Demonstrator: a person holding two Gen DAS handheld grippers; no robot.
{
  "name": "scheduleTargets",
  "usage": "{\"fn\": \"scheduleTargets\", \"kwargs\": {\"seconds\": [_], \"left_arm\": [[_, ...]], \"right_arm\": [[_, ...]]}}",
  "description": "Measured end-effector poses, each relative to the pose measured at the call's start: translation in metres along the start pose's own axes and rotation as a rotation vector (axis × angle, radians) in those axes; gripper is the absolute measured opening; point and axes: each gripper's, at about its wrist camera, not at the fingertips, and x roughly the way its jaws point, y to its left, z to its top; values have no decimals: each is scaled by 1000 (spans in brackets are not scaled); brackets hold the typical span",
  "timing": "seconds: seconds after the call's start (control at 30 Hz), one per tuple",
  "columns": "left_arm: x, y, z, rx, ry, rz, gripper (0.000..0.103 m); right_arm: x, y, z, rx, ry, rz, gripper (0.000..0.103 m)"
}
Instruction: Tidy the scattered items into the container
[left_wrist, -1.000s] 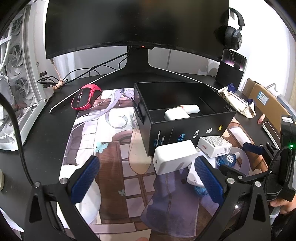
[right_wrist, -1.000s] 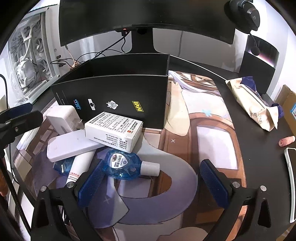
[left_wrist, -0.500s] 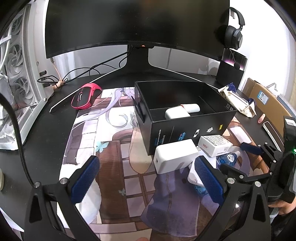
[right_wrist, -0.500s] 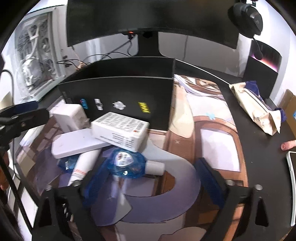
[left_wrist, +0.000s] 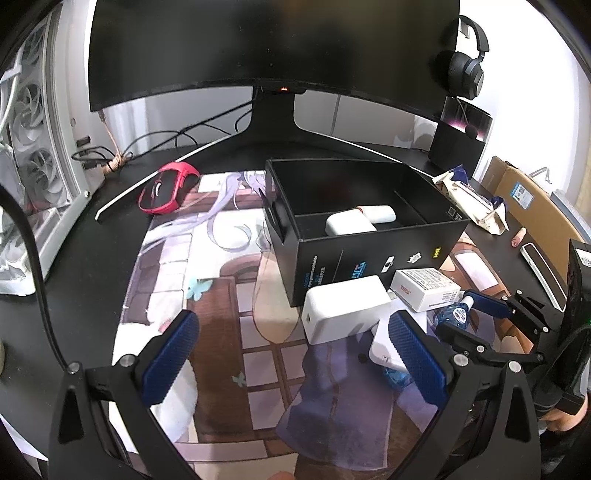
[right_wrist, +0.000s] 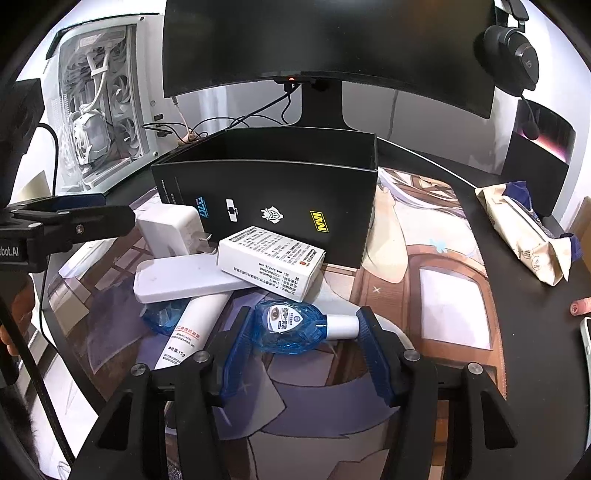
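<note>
The right gripper (right_wrist: 301, 347) closes its jaws around a blue plastic eye-drop bottle (right_wrist: 291, 326), lying at six o'clock of the open black cardboard box (right_wrist: 280, 199), its destination; the left gripper (left_wrist: 291, 356) waits wide, empty.

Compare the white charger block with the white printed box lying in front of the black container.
The charger block is plain, with rounded corners and metal prongs; the printed box is sharp-edged and covered in small text. The block sits on the mat; the box lies tilted atop a flat white case. Both are white and outside the container.
</note>
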Motion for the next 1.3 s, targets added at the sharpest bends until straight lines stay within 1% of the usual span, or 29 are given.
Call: {"fn": "scheduleTargets", "kwargs": {"seconds": [0.2,0.33,0.63,0.83,1.17,1.3], "left_arm": [[1,1,0,-27,15,-34,103],[-1,0,-1,-18,-1,-46,103],[8,-10,-3,9,29,-36,103],[9,-17,-4,27,27,-41,103],[26,-23,0,0,52,-31,103],[37,-23,2,-33,67,0,103]], "right_arm": [[-4,-3,-1,11,1,10,56],[-8,-7,-2,22,-9,1,56],[-20,-15,-4,47,-30,-11,56],[-28,-24,-2,59,-43,-9,56],[-34,-32,-3,73,-56,-1,56],[-36,-36,-5,81,-61,3,56]]}}
